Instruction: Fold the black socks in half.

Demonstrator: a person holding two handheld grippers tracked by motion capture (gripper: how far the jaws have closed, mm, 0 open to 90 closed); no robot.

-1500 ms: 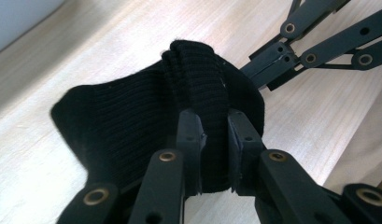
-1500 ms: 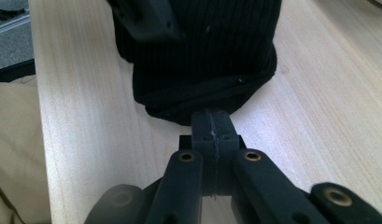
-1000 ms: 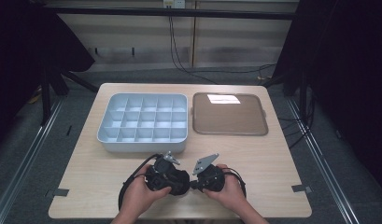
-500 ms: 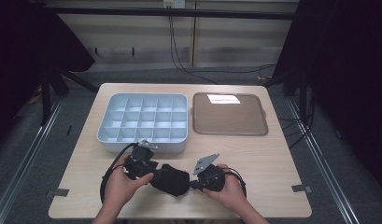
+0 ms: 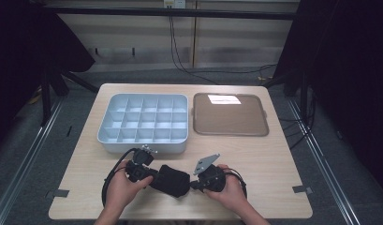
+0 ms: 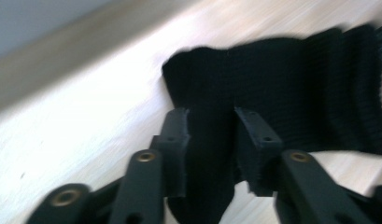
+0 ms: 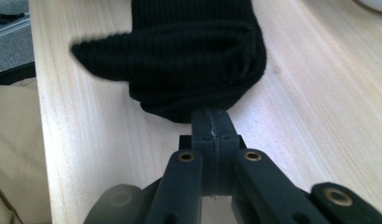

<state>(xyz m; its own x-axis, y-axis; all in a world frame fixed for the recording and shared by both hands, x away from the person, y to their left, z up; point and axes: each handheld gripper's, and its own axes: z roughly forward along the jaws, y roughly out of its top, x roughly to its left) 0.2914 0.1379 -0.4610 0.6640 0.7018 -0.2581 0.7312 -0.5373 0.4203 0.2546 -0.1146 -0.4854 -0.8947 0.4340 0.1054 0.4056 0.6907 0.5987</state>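
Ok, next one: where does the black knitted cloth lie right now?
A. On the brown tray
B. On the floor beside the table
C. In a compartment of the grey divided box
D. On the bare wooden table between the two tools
D: in the high view the black knitted cloth lies on the wooden table, between the left tool and the right tool, nearer the person than the grey divided box and the brown tray.

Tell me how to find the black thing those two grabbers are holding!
Look at the wooden table, near its front edge, below the grey compartment box. Between the left gripper and the right gripper lies a black ribbed knit cloth, the one soft, dark thing there.
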